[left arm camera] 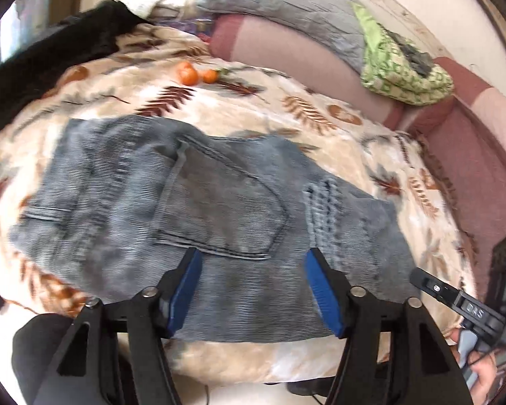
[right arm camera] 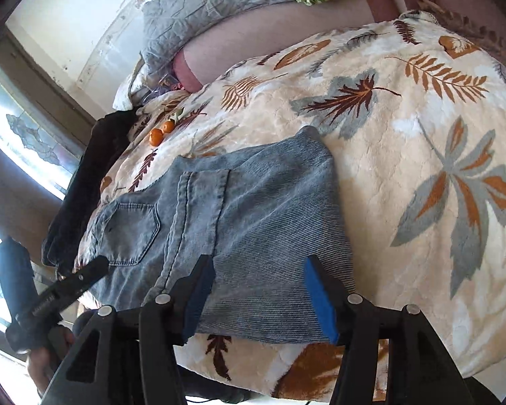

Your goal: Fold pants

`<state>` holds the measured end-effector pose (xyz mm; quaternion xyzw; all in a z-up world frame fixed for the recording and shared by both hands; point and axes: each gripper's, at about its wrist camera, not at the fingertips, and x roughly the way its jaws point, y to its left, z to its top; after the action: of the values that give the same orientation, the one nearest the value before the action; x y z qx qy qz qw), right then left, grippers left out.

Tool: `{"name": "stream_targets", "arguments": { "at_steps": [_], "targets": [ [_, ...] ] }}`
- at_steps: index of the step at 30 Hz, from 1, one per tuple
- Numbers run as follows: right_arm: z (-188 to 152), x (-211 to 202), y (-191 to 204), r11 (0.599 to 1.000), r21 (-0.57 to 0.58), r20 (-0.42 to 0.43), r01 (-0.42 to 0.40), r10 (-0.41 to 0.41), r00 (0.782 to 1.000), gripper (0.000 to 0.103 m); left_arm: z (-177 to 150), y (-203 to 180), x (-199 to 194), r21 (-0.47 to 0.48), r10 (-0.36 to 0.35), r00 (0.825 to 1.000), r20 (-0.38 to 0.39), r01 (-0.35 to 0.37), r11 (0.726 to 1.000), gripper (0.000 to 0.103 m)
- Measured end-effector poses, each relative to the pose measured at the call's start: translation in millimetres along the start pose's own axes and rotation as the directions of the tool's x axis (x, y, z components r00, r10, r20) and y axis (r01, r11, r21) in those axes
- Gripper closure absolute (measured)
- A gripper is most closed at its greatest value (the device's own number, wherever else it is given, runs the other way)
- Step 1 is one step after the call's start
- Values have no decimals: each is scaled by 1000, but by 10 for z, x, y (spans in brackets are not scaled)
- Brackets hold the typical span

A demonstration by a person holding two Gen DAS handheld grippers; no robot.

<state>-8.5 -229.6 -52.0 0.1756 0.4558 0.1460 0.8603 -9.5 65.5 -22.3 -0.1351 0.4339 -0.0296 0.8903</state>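
Folded grey-blue pants [left arm camera: 199,202] lying flat on a leaf-print blanket [left arm camera: 286,108] over the bed, back pocket up, near the front edge. Left tool [left arm camera: 251,260] tilted downward above the near part of the pants, blue pads [left arm camera: 185,290] spread apart, nothing pinched between them. Right tool [right arm camera: 258,270] likewise pointing down over the near hem, jaws spread, pads clear of the denim. Just past the pants, two small oranges [left arm camera: 195,74] on the blanket; a dark garment [left arm camera: 50,54] at the left edge. Farther back, a grey pillow [left arm camera: 286,6] and a folded green cloth [left arm camera: 401,67] by the wall.
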Motion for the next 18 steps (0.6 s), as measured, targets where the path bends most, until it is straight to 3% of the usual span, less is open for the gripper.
{"name": "stream_targets", "arguments": {
  "at_steps": [4,6,9,11,15,18],
  "targets": [
    [-80,-27,251,994,-112,25,12,-10,1000,37,-45,103,-149,7,114,993,38,-114,993,31],
    [-115,30,323,990,-144,3,10,-10,1000,27,-74,126,-168,17,166,985,39,-166,986,31],
    [-167,331,268,989,-139,-115,51,-68,991,24,-111,166,-169,24,193,981,20,-194,981,30],
    [-149,278,327,986,-154,-94,64,-79,992,24,-141,183,-186,23,201,980,15,-201,979,30],
    [-115,88,351,993,-117,-15,-2,1,1000,24,-184,309,-262,-20,162,987,5,-162,987,30],
    [-54,-29,349,996,-88,51,1,4,999,24,-201,654,-383,-186,33,998,45,-24,982,30]
  ]
}}
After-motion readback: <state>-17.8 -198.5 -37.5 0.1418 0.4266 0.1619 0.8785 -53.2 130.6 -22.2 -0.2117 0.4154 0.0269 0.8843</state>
